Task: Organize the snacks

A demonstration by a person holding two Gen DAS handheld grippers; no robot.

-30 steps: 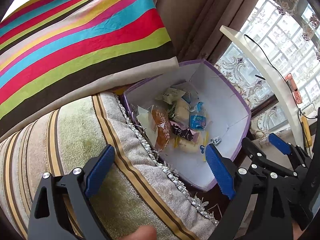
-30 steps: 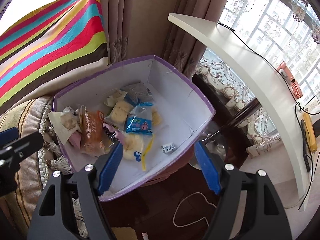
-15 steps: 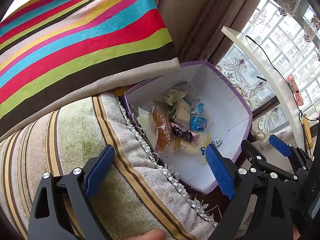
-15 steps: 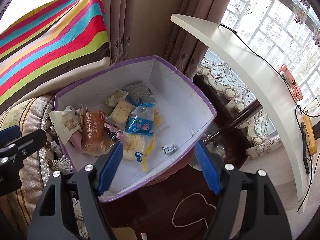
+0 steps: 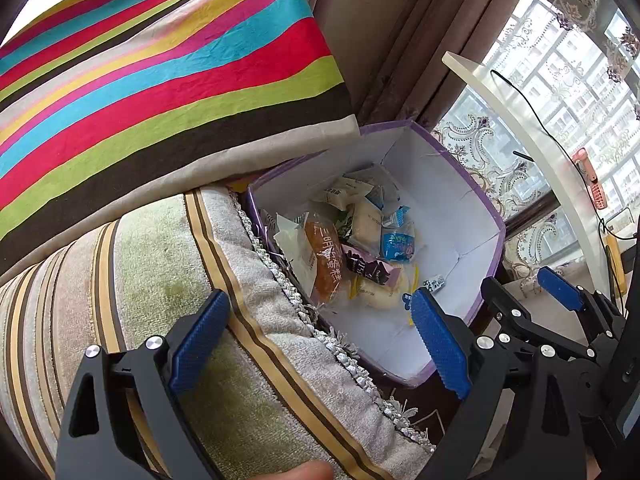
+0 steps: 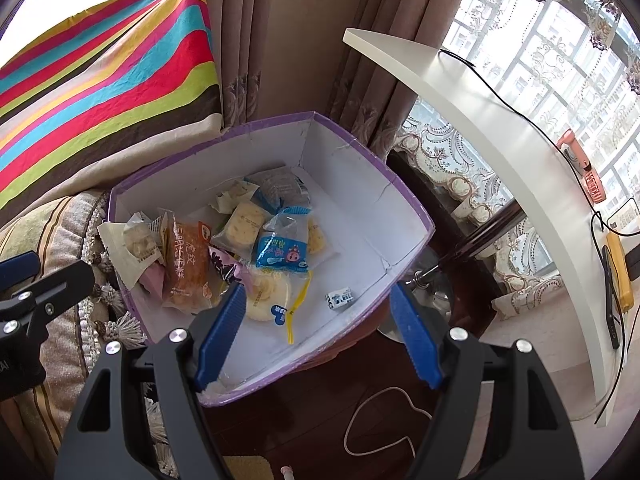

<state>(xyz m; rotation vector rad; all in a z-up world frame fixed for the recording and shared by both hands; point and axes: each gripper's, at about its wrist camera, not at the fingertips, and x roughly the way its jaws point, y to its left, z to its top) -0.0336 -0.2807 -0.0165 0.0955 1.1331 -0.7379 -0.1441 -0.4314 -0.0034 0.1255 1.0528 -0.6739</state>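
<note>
Box (image 6: 372, 200) shifted slightly; right tool (image 6: 316, 332) spread over rim, left tool (image 5: 316, 340) spread, both empty.

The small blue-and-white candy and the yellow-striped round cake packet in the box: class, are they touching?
Apart. In the right wrist view the small candy lies alone on the box floor, with bare white floor plainly between it and the round cake packet.

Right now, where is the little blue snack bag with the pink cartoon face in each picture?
Left wrist view: the blue snack bag lies right of centre, in the middle of the purple box.
Right wrist view: the blue snack bag is near centre.
Shared landmark: the orange cake packet beside it.
</note>
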